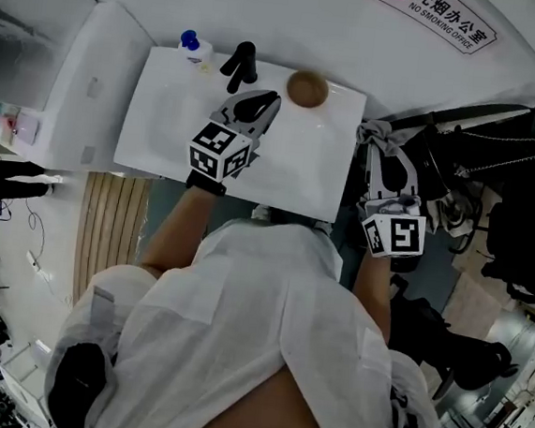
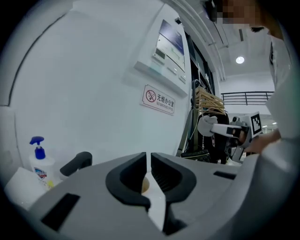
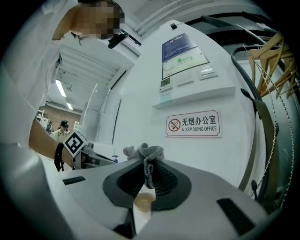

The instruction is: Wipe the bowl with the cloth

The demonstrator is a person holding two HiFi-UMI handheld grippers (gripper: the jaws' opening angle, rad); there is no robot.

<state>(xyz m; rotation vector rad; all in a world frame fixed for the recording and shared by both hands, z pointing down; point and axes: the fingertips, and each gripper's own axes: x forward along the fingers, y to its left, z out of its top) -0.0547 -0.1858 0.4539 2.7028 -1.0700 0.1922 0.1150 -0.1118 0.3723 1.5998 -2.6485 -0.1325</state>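
A brown bowl (image 1: 307, 88) stands upright near the far edge of the white table (image 1: 181, 134). My left gripper (image 1: 271, 100) hovers over the table just left of the bowl, jaws shut with nothing between them. In the left gripper view a sliver of the bowl (image 2: 145, 186) shows behind the closed jaws of that gripper (image 2: 148, 157). My right gripper (image 1: 380, 146) is off the table's right edge, shut on a crumpled grey cloth (image 1: 375, 130). The cloth (image 3: 145, 157) bunches up out of this gripper's (image 3: 147, 169) jaws, with the bowl (image 3: 143, 201) visible below them.
A blue-capped spray bottle (image 1: 193, 46) and a black handled object (image 1: 240, 65) stand at the table's far left. A white cabinet (image 1: 91, 88) flanks the table on the left. Dark racks and clutter (image 1: 482, 182) fill the right side. A no-smoking sign (image 1: 446, 19) hangs on the wall.
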